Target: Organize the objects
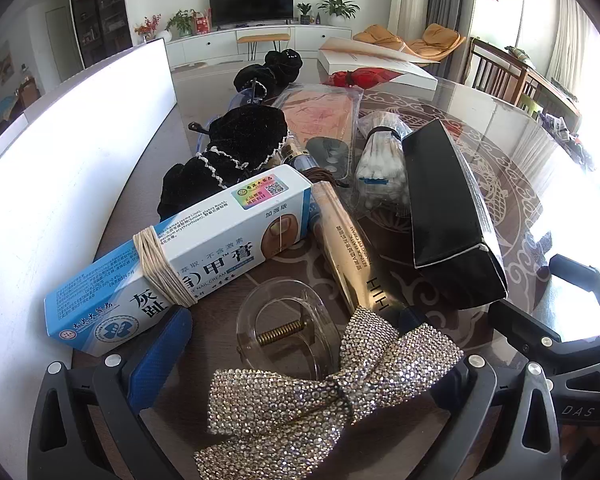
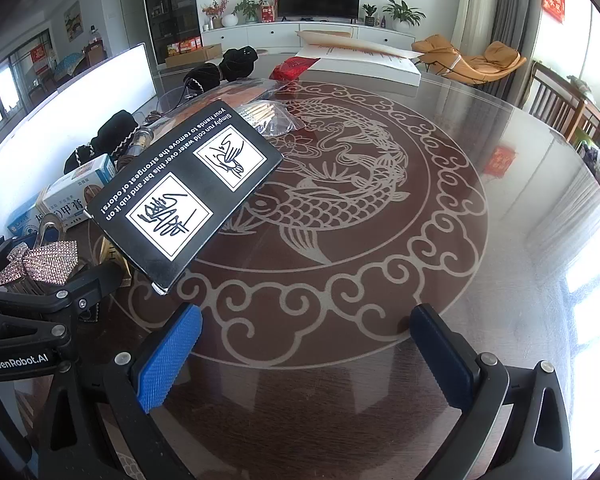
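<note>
My left gripper has its jaws wide apart, with a rhinestone bow clip and its clear claw lying between the fingers; I cannot tell if they grip it. Ahead lie a blue-white nail cream box, a gold tube, a black box, bagged cotton swabs and black velvet scrunchies. My right gripper is open and empty over the glass table. The black box lies to its front left, the bow and left gripper arm at far left.
A white panel stands along the left of the pile. A white flat box and a red packet lie at the table's far side. A flat packet with orange contents lies behind the scrunchies. Wooden chairs stand at right.
</note>
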Tool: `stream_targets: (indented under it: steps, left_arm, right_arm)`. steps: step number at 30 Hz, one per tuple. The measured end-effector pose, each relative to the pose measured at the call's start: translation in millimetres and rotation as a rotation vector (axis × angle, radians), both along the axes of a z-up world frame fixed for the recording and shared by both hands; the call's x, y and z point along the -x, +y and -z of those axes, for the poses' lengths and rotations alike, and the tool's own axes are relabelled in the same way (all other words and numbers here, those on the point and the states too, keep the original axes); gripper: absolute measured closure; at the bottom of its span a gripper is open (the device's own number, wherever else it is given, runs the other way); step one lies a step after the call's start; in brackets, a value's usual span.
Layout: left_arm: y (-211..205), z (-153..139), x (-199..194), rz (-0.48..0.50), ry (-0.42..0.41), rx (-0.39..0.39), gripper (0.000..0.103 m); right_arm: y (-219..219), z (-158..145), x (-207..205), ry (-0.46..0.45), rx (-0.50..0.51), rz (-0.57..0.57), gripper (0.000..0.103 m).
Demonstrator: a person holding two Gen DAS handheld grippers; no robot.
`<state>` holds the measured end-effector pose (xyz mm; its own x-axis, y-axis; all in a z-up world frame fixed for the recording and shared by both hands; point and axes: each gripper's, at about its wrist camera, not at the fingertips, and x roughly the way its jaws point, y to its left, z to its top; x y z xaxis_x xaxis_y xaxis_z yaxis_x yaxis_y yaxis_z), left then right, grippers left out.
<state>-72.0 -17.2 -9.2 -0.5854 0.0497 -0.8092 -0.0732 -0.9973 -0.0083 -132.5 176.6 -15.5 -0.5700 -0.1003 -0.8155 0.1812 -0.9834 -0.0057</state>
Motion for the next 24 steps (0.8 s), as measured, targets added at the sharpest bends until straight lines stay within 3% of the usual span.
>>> stream_targets:
  steps: [24]
  left_arm:
    - [4.7, 0.7, 3.6, -0.001, -0.002, 0.004, 0.0]
  right_arm:
    - [0.2, -0.4, -0.2, 0.001, 0.0, -0.001, 0.0]
